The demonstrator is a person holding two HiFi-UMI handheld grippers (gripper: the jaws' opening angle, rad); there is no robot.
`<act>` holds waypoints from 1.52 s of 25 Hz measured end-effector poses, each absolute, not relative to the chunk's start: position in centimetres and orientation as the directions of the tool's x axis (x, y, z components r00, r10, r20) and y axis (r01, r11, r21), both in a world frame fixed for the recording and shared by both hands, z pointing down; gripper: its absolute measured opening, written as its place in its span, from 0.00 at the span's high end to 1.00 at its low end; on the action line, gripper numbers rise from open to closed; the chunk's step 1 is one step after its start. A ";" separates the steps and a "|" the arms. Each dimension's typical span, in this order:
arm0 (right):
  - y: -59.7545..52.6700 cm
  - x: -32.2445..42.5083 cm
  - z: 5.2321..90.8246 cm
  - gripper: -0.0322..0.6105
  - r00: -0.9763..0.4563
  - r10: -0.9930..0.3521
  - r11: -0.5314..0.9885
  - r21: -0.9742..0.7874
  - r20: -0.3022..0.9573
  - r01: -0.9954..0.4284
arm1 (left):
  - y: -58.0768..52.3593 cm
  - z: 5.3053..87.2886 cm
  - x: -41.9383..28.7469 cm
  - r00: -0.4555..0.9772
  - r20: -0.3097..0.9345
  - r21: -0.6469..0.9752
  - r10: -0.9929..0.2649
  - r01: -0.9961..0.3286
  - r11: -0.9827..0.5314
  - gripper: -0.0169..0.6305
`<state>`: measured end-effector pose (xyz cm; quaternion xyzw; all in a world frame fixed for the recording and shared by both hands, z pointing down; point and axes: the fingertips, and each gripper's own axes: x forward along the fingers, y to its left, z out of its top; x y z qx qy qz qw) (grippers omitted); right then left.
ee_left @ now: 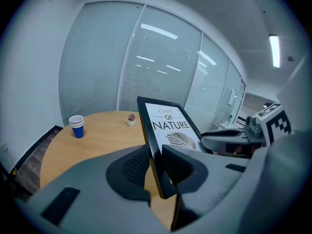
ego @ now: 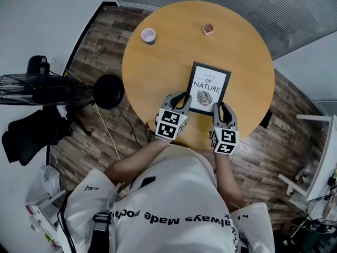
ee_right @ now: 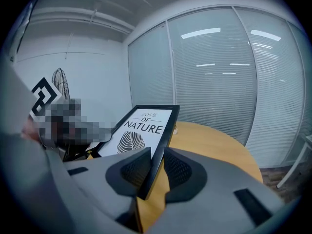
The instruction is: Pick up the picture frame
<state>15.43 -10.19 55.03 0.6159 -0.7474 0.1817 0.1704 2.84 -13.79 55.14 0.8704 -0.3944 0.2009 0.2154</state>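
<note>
A black picture frame (ego: 208, 87) holding a white print with a leaf drawing sits over the round wooden table (ego: 158, 62), near its front edge. My left gripper (ego: 182, 100) is shut on the frame's near left corner, and the black edge (ee_left: 156, 155) runs between its jaws. My right gripper (ego: 220, 108) is shut on the near right corner, pinching the frame's edge (ee_right: 158, 152). In both gripper views the frame tilts up off the tabletop.
A stack of blue paper cups (ego: 148, 35) stands at the table's far left, also in the left gripper view (ee_left: 76, 126). A small potted plant (ego: 208, 29) sits at the far side. A black fan (ego: 42, 86) and a round stool (ego: 108, 90) stand on the floor left of the table.
</note>
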 end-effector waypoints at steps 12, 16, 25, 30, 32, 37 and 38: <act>-10.0 15.3 50.2 0.80 -0.181 -0.897 0.174 -0.054 0.404 -0.983 | -13.6 50.0 2.6 0.618 0.442 0.181 -0.650 -0.771 -0.610 0.83; -10.1 15.1 48.8 0.80 -0.179 -0.906 0.171 -0.056 0.384 -0.984 | -13.5 48.4 2.3 0.620 0.418 0.176 -0.664 -0.772 -0.610 0.83; -10.0 15.2 46.1 0.80 -0.177 -0.921 0.171 -0.047 0.348 -0.984 | -13.4 46.0 2.4 0.621 0.382 0.164 -0.685 -0.775 -0.610 0.83; -10.1 15.2 44.5 0.80 -0.171 -0.931 0.168 -0.039 0.323 -0.985 | -13.6 44.2 2.3 0.627 0.356 0.154 -0.693 -0.771 -0.618 0.83; -10.4 15.5 43.7 0.80 -0.172 -0.935 0.169 -0.038 0.309 -0.985 | -13.9 43.6 2.7 0.630 0.346 0.155 -0.696 -0.770 -0.619 0.83; -10.5 16.2 41.5 0.80 -0.177 -0.945 0.176 -0.027 0.274 -0.984 | -14.0 41.5 3.3 0.634 0.318 0.148 -0.705 -0.768 -0.623 0.83; -10.5 16.2 41.1 0.80 -0.177 -0.947 0.177 -0.025 0.268 -0.984 | -13.9 41.0 3.3 0.634 0.312 0.146 -0.708 -0.768 -0.624 0.83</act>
